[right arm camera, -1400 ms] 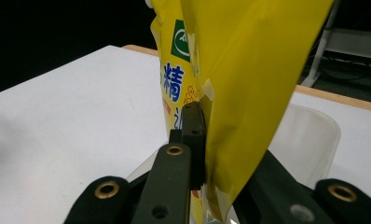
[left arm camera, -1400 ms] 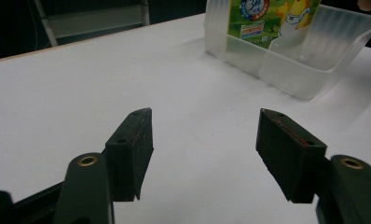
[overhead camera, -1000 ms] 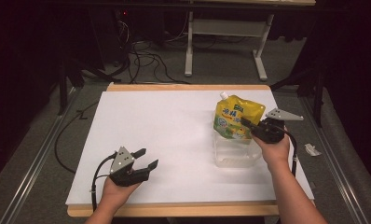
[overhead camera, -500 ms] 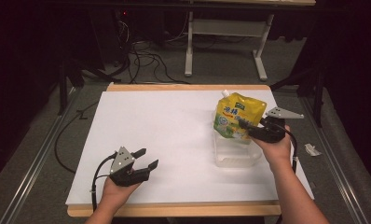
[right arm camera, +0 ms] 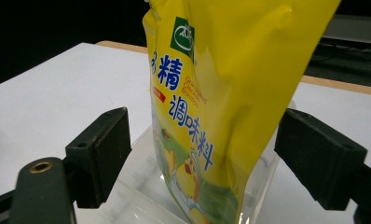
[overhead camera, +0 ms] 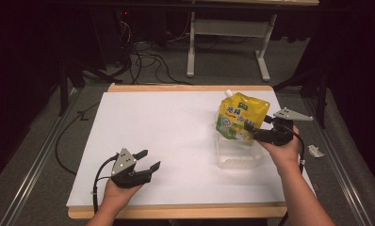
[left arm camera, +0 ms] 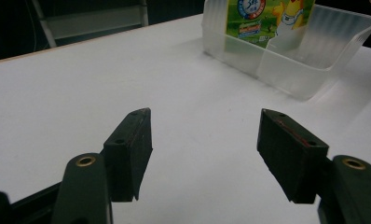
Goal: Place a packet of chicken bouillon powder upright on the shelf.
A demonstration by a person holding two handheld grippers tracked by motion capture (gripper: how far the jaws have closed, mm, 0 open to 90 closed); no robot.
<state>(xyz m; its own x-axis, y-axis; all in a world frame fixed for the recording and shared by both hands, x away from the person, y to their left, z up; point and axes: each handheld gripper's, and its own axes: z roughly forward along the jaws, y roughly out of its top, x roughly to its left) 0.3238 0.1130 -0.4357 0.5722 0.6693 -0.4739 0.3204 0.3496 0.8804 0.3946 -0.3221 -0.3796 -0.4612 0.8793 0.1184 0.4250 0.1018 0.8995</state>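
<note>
A yellow spouted seasoning pouch stands upright in a clear plastic container on the right of the white table. My right gripper reaches it from the right. In the right gripper view the pouch stands between the jaws of my right gripper. Those jaws have just been opening, and the pads are off the pouch on both sides. My left gripper rests open near the table's front left with nothing in it. In its own view my left gripper faces the container.
The white table top has a wooden edge at front and back. A small white scrap lies off the table's right edge. Beyond the table are cables on the floor and a grey desk frame.
My right gripper's jaws have spread apart off the pouch, which stays standing in the container. The left hand and its gripper have not moved.
</note>
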